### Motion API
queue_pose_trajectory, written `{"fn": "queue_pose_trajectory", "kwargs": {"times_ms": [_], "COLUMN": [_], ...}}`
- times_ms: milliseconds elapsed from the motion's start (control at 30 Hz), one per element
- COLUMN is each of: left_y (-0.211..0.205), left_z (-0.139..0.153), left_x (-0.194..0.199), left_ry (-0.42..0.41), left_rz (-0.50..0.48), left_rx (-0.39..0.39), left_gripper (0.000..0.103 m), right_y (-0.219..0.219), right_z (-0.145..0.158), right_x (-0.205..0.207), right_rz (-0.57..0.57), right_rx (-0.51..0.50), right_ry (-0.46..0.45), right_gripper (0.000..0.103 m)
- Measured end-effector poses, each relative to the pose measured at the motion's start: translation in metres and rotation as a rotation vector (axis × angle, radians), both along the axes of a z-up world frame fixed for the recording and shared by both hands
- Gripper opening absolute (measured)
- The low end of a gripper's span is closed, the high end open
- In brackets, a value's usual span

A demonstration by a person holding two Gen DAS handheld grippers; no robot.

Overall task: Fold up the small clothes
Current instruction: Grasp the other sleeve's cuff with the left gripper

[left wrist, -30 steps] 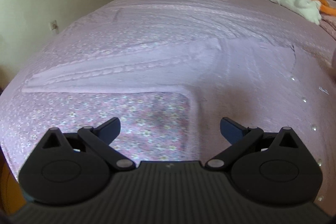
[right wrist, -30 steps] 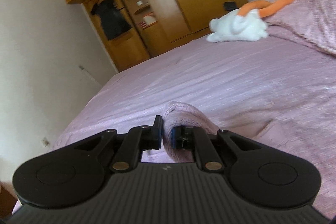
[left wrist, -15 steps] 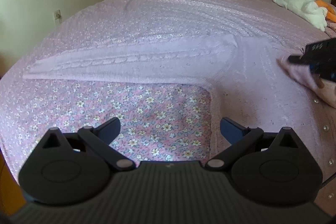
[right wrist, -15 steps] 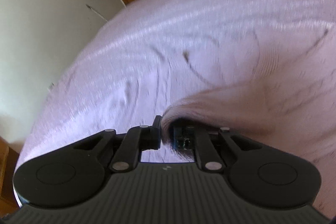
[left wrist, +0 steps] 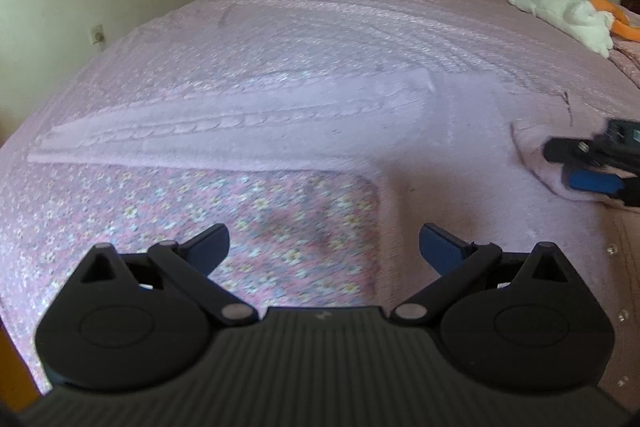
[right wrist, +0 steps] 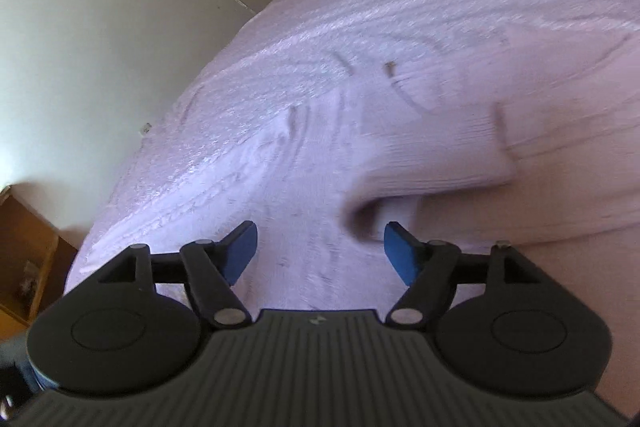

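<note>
The pink cable-knit cardigan (left wrist: 280, 123), spread on the bed at twelve o'clock, is released by the right gripper (right wrist: 320, 247), now parted like the left gripper (left wrist: 324, 247), its folded-over sleeve (right wrist: 440, 163) left lying at one o'clock.

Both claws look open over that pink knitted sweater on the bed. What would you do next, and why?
Probably bring the open left gripper forward to pinch the long cable-knit sleeve of the pink knitted sweater, which lies stretched flat and unfolded, while the open right gripper has nothing between its jaws over the folded-in cuff.

The right gripper (right wrist: 320, 247), clamped a moment ago on the pink knitted cardigan's sleeve cuff (right wrist: 436, 163), now has its fingers spread. The cuff lies dropped across the cardigan's body.
</note>
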State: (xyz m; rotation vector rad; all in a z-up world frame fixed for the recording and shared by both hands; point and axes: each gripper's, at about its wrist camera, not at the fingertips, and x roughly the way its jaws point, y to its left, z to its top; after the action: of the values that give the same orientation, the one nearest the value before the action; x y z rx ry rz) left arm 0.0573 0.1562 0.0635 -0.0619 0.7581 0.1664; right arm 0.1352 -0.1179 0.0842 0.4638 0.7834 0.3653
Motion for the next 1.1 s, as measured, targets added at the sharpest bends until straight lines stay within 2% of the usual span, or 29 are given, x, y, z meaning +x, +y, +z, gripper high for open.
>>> {"fn": "queue_pose_trajectory", "kwargs": {"times_ms": [300,400,567,733,1000,1033,1100], "left_y": [-0.048,-0.066,-0.106,-0.146,-0.203,-0.208,-0.216], "left_z": [0.013,0.016,0.017,0.002,-0.029,-0.034,-0.042], "left_x": [0.023,0.033,0.046,0.069,0.11,0.114,0.12], "left_ry": [-0.03,-0.036,-0.095,-0.121,-0.088,-0.087,-0.085], "left_rz": [-0.099,-0.117,-0.225,-0.314,-0.454,-0.468,-0.495], "left_rx": [0.032,0.058,0.093,0.11,0.269,0.295,0.333], "left_gripper": [0.103,0.103,0.103,0.103,0.102,0.097,0.094], "right_y": [-0.086,-0.107,-0.125,-0.14,-0.123,-0.121,-0.12], "right_z": [0.003,-0.005,-0.025,-0.055,-0.077,-0.077,-0.078], "right_x": [-0.042,-0.047,-0.046,-0.038,-0.043,-0.044,-0.045], "right_rz": [-0.18,-0.214,-0.299,-0.288,-0.26,-0.26,-0.26], "right_rx": [-0.262,-0.307,-0.408,-0.365,-0.426,-0.431,-0.431], "right_ry": [-0.082,-0.091,-0.087,-0.044,-0.126,-0.133,-0.139], "right_gripper": [0.08,0.08,0.08,0.08,0.085,0.085,0.087]}}
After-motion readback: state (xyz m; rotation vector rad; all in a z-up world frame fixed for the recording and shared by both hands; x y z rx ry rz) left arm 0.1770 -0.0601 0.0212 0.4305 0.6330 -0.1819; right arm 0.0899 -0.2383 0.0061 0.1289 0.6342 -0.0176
